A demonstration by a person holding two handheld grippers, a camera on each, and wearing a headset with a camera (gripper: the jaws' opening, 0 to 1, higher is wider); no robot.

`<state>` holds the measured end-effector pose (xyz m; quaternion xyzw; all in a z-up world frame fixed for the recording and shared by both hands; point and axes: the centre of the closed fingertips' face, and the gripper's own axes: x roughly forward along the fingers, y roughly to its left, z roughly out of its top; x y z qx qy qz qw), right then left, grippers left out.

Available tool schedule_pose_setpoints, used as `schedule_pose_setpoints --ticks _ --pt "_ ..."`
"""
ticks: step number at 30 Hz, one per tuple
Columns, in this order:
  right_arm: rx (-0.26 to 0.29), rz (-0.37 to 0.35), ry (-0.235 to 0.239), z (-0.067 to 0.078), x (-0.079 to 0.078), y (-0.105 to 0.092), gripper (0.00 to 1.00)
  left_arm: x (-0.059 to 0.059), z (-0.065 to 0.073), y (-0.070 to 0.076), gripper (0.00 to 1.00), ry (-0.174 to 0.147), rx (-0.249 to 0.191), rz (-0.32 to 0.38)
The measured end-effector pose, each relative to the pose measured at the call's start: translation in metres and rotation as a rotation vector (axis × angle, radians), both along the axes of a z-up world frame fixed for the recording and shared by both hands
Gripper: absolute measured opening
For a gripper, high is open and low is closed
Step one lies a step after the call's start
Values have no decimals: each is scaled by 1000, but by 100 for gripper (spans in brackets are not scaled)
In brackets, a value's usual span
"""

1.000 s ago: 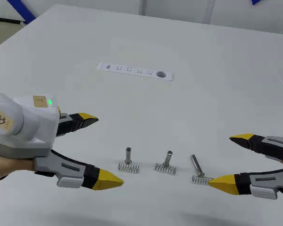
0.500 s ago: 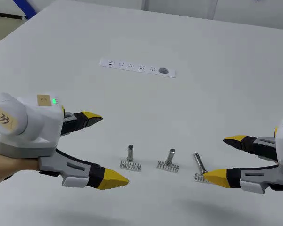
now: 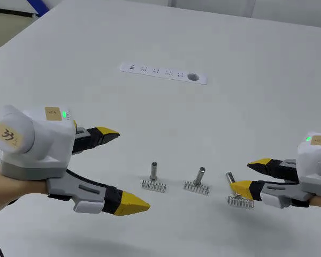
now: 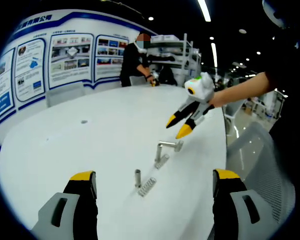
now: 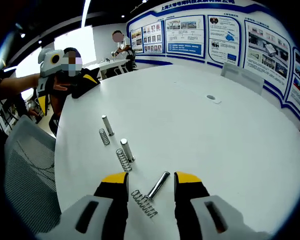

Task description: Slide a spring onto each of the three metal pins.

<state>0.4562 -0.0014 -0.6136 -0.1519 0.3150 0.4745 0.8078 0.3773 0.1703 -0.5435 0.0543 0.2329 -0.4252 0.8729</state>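
1. White tabletop: broad and flat, it carries every item below.
2. Left hand-held gripper: grey body, black jaws with yellow tips. Released, jaws spread wide, nothing between them. It hovers well apart from the pins.
3. Right hand-held gripper: same make. Released, jaws parted more narrowly. In the right gripper view the fallen pin lies in line between its tips, ungripped.
4. Long white power strip: lies at the far side, well clear of the work.
5. Short silver metal pins, three in a row near the front edge. The first pin and the middle pin stand upright; the third pin lies on its side by the right tips.
6. Small steel coil springs, three, each lying flat just in front of a pin: first spring, middle spring, third spring.

Progress, as judged: no spring sits on any pin, so all three fittings remain. The third pair looks to be the first to be handled.
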Motion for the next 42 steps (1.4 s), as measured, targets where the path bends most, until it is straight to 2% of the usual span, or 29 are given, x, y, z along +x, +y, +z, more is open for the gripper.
schedule_pose_setpoints --ticks 2,6,9,15,19,22,28,32,35,36,37,38,39,40,42 --pt "-7 -19 23 -6 2 1 33 0 0 2 98 2 -2 6" --pt "-35 -55 38 -15 8 -2 31 0 -1 5 98 5 -1 16" --pt "-88 -88 33 -22 15 -8 29 0 -2 7 98 7 -1 23" --pt "-94 -145 81 -35 21 -4 25 -3 -5 8 97 19 3 24" --pt "-102 -170 107 -42 23 1 20 -1 0 9 97 12 -26 39" --pt "-116 -218 130 -47 27 0 19 1 2 11 97 5 -35 52" --pt "-142 -260 162 -52 29 -3 16 0 1 14 96 9 -30 56" --pt "-152 -276 157 -53 28 -1 14 2 1 13 96 4 -33 61" --pt "-175 -259 134 -52 26 2 11 3 2 12 95 3 -34 57" --pt "-189 -232 125 -53 25 3 11 3 2 11 95 3 -34 56" --pt "-227 -200 106 -53 23 3 10 3 2 11 95 3 -34 54" --pt "-232 -192 103 -53 23 5 9 3 2 10 95 3 -35 53" --pt "-225 -213 112 -53 25 5 9 3 2 10 94 3 -36 52" --pt "-219 -241 143 -54 26 3 9 3 2 10 94 3 -35 52" --pt "-196 -272 175 -54 28 1 8 2 3 10 94 1 -36 51"
